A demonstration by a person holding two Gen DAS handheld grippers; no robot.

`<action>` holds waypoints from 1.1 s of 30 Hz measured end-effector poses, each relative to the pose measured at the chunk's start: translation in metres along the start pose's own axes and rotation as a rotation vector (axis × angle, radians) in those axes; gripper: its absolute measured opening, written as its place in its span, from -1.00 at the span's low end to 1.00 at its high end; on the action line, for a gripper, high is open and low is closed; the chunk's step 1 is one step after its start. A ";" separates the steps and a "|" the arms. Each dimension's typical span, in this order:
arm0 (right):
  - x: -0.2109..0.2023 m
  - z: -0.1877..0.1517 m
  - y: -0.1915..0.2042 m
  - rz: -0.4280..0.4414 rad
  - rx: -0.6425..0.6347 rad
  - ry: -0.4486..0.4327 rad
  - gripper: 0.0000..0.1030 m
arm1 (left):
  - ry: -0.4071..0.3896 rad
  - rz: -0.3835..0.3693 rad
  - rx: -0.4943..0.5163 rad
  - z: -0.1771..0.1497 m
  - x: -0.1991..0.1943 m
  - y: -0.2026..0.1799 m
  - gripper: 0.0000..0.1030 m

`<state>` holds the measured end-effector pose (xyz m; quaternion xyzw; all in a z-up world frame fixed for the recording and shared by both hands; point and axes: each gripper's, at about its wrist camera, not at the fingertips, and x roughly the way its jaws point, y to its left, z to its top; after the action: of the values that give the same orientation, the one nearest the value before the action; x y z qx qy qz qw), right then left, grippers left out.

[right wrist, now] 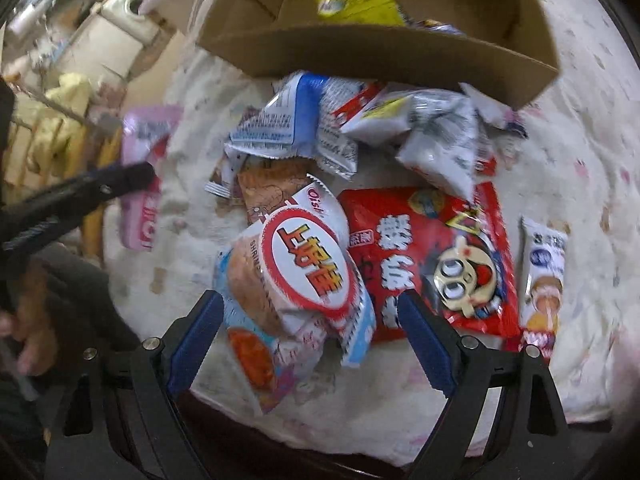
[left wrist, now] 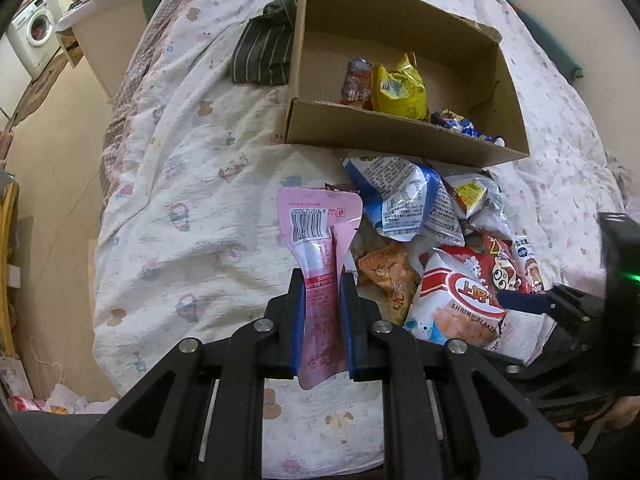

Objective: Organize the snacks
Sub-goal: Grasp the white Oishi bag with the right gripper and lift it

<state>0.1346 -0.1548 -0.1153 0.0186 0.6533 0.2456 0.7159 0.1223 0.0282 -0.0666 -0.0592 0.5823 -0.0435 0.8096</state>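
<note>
My left gripper (left wrist: 323,280) is shut on a pink snack pouch (left wrist: 318,240), which stands up between the blue pads above the bedspread. The same pink snack pouch (right wrist: 144,176) shows at the left of the right wrist view, held by the left gripper (right wrist: 150,176). My right gripper (right wrist: 310,304) stands open over a white shrimp-flakes bag (right wrist: 296,272), its fingers on either side without pressing. A pile of snack packets (left wrist: 432,232) lies in front of a cardboard box (left wrist: 400,136). A yellow bag (left wrist: 400,88) and other packets lie in the box.
Everything rests on a patterned bedspread (left wrist: 192,200). A striped dark cloth (left wrist: 264,52) lies left of the box. A red snack bag (right wrist: 440,256) and a slim white packet (right wrist: 544,276) lie right of the shrimp bag. The floor and a washing machine (left wrist: 36,32) are far left.
</note>
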 end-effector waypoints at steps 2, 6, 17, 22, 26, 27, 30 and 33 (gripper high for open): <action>0.010 0.004 0.001 0.028 0.012 0.019 0.72 | -0.003 -0.006 -0.007 0.000 0.000 0.002 -0.75; 0.011 0.001 -0.003 0.050 -0.001 -0.003 0.15 | -0.012 -0.020 -0.025 -0.001 -0.004 0.007 -0.75; -0.055 -0.015 -0.038 0.168 0.065 -0.158 -0.20 | -0.035 -0.019 -0.024 0.003 -0.009 0.000 -0.75; -0.098 -0.011 -0.051 0.172 0.082 -0.294 -0.20 | -0.075 -0.023 -0.026 0.017 -0.024 -0.009 -0.75; -0.121 0.009 -0.063 0.180 0.111 -0.375 -0.21 | -0.106 -0.011 -0.010 0.035 -0.034 -0.017 -0.75; -0.123 0.014 -0.065 0.179 0.116 -0.390 -0.21 | -0.117 -0.007 -0.007 0.043 -0.036 -0.020 -0.75; -0.138 0.030 -0.078 0.180 0.129 -0.448 -0.21 | -0.141 0.008 0.005 0.064 -0.040 -0.025 -0.75; -0.147 0.045 -0.086 0.180 0.141 -0.495 -0.21 | -0.162 0.022 0.018 0.085 -0.041 -0.031 -0.75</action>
<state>0.2016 -0.2727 -0.0021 0.1859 0.4696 0.2502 0.8260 0.1900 0.0074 0.0029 -0.0489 0.5151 -0.0350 0.8550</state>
